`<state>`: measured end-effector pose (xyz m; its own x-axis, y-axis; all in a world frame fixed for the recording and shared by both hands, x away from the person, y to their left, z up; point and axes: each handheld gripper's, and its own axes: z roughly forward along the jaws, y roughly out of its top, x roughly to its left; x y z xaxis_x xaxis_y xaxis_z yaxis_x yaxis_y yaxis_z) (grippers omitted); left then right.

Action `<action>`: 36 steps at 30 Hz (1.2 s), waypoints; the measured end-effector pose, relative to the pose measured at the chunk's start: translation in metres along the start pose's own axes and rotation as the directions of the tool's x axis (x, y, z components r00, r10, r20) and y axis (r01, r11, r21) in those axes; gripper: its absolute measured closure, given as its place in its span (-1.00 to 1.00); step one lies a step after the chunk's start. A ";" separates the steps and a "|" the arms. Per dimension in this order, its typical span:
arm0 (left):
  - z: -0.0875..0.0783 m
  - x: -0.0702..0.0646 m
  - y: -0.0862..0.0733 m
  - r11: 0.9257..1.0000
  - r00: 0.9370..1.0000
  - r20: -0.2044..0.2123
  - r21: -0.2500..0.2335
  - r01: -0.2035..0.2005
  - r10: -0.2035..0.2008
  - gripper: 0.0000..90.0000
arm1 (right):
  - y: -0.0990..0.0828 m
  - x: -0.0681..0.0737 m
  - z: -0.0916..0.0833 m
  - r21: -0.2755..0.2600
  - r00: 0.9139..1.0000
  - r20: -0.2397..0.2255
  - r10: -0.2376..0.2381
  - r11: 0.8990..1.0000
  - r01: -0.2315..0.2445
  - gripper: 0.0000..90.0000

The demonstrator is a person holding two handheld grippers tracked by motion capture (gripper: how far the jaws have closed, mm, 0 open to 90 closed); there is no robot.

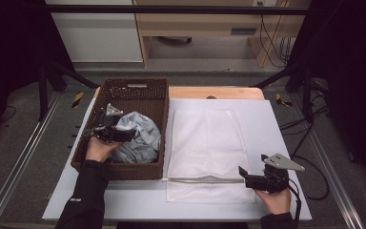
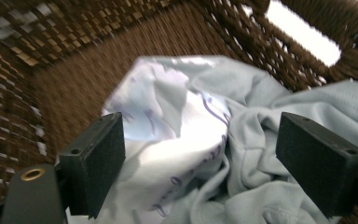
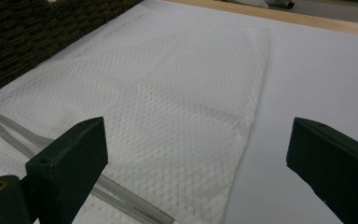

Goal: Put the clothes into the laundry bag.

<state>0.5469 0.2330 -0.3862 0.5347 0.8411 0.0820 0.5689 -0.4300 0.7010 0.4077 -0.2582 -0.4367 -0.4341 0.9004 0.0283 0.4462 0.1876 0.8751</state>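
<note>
Jaws of the left gripper (image 2: pixel 200 163) stand apart over the crumpled pale-blue shirt (image 2: pixel 242 154) in the wicker basket (image 1: pixel 124 90); sink deep around a thick fold before clamping. Right gripper (image 3: pixel 196 163), jaws apart, waits by the mesh laundry bag (image 3: pixel 168 102).

Dim, dark-edged high view; left gripper view blurred (bright glare on cloth (image 2: pixel 186 140)).

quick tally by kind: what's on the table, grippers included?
Wicker basket: 1
Crumpled pale garment in the basket, one bundle as far as can be told: 1
White mesh laundry bag, lying flat: 1
Grippers: 2, the left gripper open over the garment, the right gripper open by the bag's zip
Total: 5
</note>
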 end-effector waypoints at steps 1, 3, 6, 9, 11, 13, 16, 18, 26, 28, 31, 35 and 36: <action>0.003 -0.001 -0.001 1.000 1.000 0.005 0.016 0.003 -0.003 -0.68 | 0.000 -0.001 0.000 -0.001 1.000 0.001 -0.003 1.000 0.003 -0.88; 0.009 -0.003 -0.002 0.998 1.000 0.006 0.064 -0.017 0.017 -0.71 | 0.000 -0.001 0.000 0.003 1.000 0.000 -0.002 1.000 0.002 -0.88; 0.018 -0.006 -0.004 0.988 0.999 -0.010 0.148 -0.044 0.046 -0.74 | 0.000 0.000 0.001 0.010 1.000 -0.002 0.000 1.000 0.000 -0.89; 0.025 -0.008 -0.006 0.978 0.999 -0.003 0.203 -0.049 0.051 -0.75 | -0.001 0.000 0.001 0.017 1.000 -0.002 -0.002 1.000 0.002 -0.89; 0.027 -0.009 -0.007 0.974 0.998 -0.003 0.220 -0.055 0.058 -0.76 | -0.001 0.000 0.001 0.019 1.000 -0.003 -0.001 1.000 0.001 -0.89; 0.033 -0.010 -0.008 0.963 0.998 -0.006 0.260 -0.064 0.068 -0.77 | -0.001 0.000 0.002 0.021 1.000 -0.004 -0.002 1.000 0.002 -0.89; 0.039 -0.011 -0.012 0.953 0.998 0.014 0.298 -0.062 0.060 -0.74 | -0.001 -0.001 0.002 0.029 1.000 0.000 0.002 1.000 -0.002 -0.89; 0.042 -0.012 -0.013 0.945 0.998 0.026 0.322 -0.063 0.057 -0.71 | -0.002 -0.001 0.002 0.031 1.000 0.002 0.004 1.000 -0.004 -0.89; 0.049 -0.012 -0.016 0.917 0.999 0.047 0.397 -0.022 0.003 -0.31 | -0.002 -0.003 0.002 0.035 1.000 0.006 0.011 0.999 -0.011 -0.89; 0.049 -0.012 -0.016 0.912 0.999 0.043 0.411 -0.002 -0.018 -0.25 | -0.002 -0.004 0.002 0.035 1.000 0.007 0.009 0.999 -0.009 -0.89; 0.049 -0.013 -0.015 0.903 0.999 0.037 0.430 0.001 -0.019 0.18 | -0.002 -0.004 0.002 0.037 1.000 0.007 0.011 0.999 -0.011 -0.89; 0.046 -0.011 -0.014 0.895 0.998 0.042 0.445 0.017 -0.040 0.54 | -0.003 -0.006 0.001 0.039 1.000 0.006 0.021 0.999 -0.021 -0.88; 0.046 -0.011 -0.014 0.895 0.998 0.043 0.446 0.019 -0.043 0.59 | -0.003 -0.007 0.001 0.041 1.000 0.005 0.022 0.999 -0.022 -0.88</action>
<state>0.5615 0.2148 -0.4296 0.5364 0.8437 0.0213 0.7978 -0.5152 0.3132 0.4101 -0.2644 -0.4400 -0.4199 0.9065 0.0452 0.4871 0.1831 0.8539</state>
